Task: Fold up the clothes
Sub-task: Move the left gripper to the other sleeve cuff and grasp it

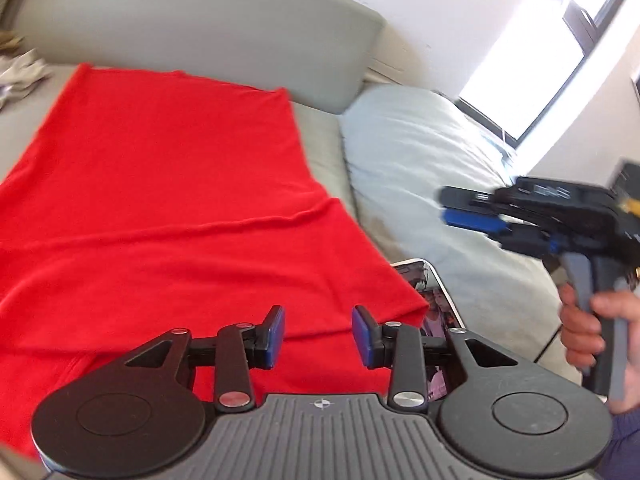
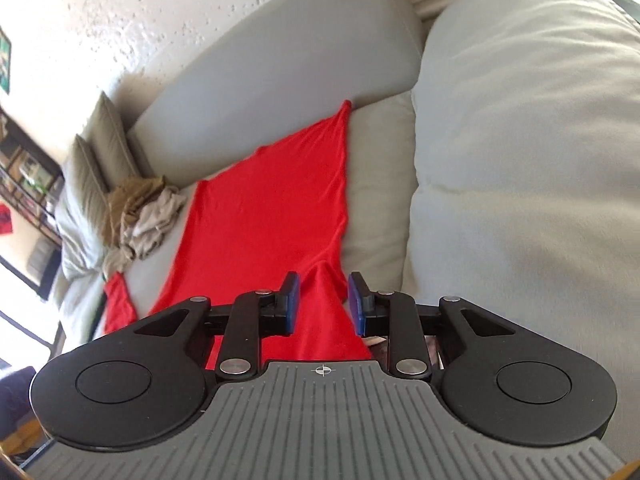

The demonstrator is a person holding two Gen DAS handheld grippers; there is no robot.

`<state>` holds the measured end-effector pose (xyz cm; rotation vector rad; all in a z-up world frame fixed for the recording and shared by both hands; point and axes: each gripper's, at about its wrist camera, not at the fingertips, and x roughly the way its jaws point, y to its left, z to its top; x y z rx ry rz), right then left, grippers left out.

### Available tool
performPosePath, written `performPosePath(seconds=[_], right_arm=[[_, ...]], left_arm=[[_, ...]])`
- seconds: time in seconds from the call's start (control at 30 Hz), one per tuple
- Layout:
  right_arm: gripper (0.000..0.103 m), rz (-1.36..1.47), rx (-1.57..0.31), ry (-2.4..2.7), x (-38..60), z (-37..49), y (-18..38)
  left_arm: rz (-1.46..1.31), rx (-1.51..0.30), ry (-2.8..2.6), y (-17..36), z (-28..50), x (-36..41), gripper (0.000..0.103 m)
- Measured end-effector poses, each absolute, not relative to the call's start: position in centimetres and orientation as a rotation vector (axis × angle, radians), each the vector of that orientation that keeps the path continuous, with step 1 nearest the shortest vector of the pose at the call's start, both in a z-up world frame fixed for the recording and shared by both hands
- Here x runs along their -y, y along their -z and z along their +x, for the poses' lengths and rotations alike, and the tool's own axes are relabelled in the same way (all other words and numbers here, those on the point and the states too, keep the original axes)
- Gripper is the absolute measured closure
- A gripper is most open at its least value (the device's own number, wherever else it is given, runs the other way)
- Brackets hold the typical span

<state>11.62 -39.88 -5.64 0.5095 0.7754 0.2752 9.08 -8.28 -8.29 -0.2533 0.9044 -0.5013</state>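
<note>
A red garment (image 1: 172,184) lies spread flat on the grey sofa seat, with a fold line across its middle. It also shows in the right wrist view (image 2: 272,208). My left gripper (image 1: 318,334) is open and empty, hovering just above the garment's near right corner. My right gripper (image 2: 323,300) is open and empty over the near edge of the red cloth. In the left wrist view the right gripper (image 1: 464,206) is held in the air above the right cushion, away from the garment.
A phone (image 1: 434,304) lies beside the garment's near right corner. A large pale cushion (image 1: 420,168) sits right of the garment. A pile of beige and tan clothes (image 2: 140,216) lies at the sofa's far left. The sofa backrest (image 1: 192,28) runs behind.
</note>
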Motion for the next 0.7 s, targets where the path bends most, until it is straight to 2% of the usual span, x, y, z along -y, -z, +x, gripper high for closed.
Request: performPosePath(seconds=[0.13, 0.17, 0.2, 0.3, 0.37, 0.43, 0.47, 0.57, 0.7], right_arm=[[0.05, 0.567, -0.704, -0.278, 39.1, 6.8, 2.7], [0.048, 0.554, -0.689, -0.276, 38.4, 5.6, 2.1], [0.042, 0.545, -0.681, -0.273, 37.7, 4.5, 1.7], [0.02, 0.502, -0.719, -0.244, 34.9, 2.3, 2.7], [0.03, 0.42, -0.777, -0.211, 32.0, 1.7, 4.6], [0.078, 0.327, -0.826, -0.227, 28.8, 1.9, 6.8], [0.084, 0.282, -0.848, -0.246, 27.2, 2.1, 7.9], [0.084, 0.163, -0.864, -0.217, 24.0, 2.5, 9.9], [0.082, 0.148, -0.929, -0.168, 23.6, 2.1, 10.2]], left_arm=[[-0.225, -0.88, 0.429, 6.0, 6.2, 4.4, 0.052], [-0.199, -0.868, 0.393, 5.7, 5.5, 3.4, 0.043], [-0.174, -0.858, 0.354, 5.5, 5.0, 2.6, 0.038], [-0.132, -0.829, 0.261, 5.8, 4.1, 0.8, 0.04], [-0.109, -0.806, 0.248, 6.6, 4.1, 0.4, 0.045], [-0.043, -0.783, 0.254, 7.8, 4.5, 1.3, 0.048], [-0.004, -0.788, 0.253, 8.5, 4.4, 1.4, 0.05], [0.032, -0.892, 0.239, 11.1, 4.7, 1.8, 0.055], [0.092, -0.937, 0.329, 10.7, 2.9, 1.6, 0.057]])
